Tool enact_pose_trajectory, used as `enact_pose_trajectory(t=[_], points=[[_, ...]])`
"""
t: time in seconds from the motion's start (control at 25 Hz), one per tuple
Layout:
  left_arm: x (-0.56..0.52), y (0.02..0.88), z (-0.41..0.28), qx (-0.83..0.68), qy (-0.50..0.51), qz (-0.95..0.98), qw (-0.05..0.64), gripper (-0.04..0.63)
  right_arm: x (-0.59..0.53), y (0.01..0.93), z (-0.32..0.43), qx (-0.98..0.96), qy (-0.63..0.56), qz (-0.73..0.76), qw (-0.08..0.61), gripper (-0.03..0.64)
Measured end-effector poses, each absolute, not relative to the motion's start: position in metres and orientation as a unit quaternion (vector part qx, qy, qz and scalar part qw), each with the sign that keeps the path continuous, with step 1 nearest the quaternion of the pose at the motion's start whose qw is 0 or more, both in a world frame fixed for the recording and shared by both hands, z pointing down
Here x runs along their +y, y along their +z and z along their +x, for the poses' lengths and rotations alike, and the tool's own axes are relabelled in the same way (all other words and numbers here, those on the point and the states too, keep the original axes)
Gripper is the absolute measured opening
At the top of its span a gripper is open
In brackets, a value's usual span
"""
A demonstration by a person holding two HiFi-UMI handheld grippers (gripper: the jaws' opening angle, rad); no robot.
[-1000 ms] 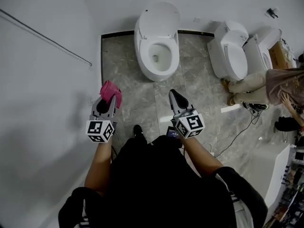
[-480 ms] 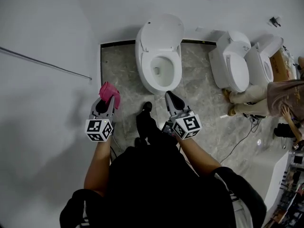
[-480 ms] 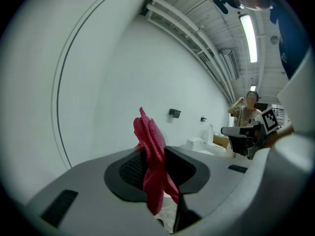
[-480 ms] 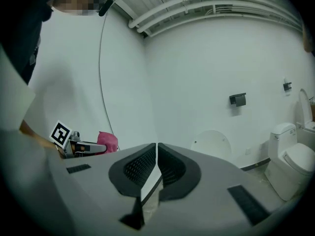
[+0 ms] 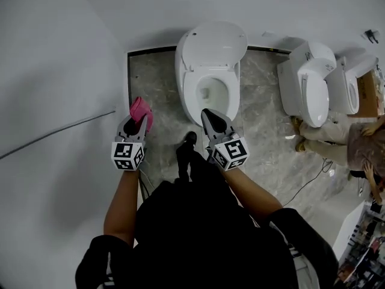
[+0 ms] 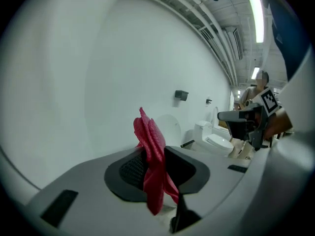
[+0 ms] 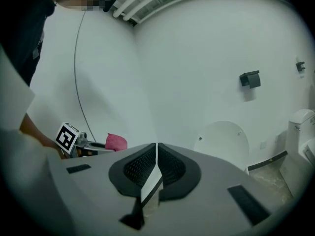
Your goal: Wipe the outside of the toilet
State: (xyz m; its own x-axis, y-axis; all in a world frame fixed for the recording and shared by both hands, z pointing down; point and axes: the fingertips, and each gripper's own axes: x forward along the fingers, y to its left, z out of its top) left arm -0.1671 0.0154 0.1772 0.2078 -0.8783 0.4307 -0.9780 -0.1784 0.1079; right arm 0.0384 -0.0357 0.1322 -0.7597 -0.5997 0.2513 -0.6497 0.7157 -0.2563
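A white toilet (image 5: 210,71) with its lid raised stands against the far wall in the head view. Its lid (image 7: 222,143) shows beyond the jaws in the right gripper view. My left gripper (image 5: 136,120) is shut on a pink cloth (image 5: 142,109), held to the left of the bowl above the floor. The cloth (image 6: 151,161) sticks up between the dark pads in the left gripper view. My right gripper (image 5: 212,118) is shut with nothing in it, just in front of the bowl's near rim.
Two more white toilets (image 5: 314,86) stand to the right, with a crouching person (image 5: 352,136) beside them. A cable (image 5: 304,173) runs across the marble floor (image 5: 153,83). A white wall (image 5: 54,89) bounds the left side. My shoe (image 5: 189,139) is near the bowl.
I have stepped closer to the toilet, which now sits larger and nearer both grippers. Both grippers have moved forward, the pink cloth still held in the left one.
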Motion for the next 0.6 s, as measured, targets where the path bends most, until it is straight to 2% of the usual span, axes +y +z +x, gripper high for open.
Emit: enact_pose_trajectory(t=[0.32, 0.6], points=[[-0.086, 0.227, -0.174, -0.584, 0.180, 0.769, 0.188, 0.115, -0.112, 0.182, 0.001, -0.912, 0.187, 0.346, 0.119, 0.037], [-0.170, 0.304, -0.191, -0.542, 0.206, 0.793, 0.185, 0.115, -0.155, 0.269, -0.029, -0.881, 0.229, 0.385, 0.155, 0.037]])
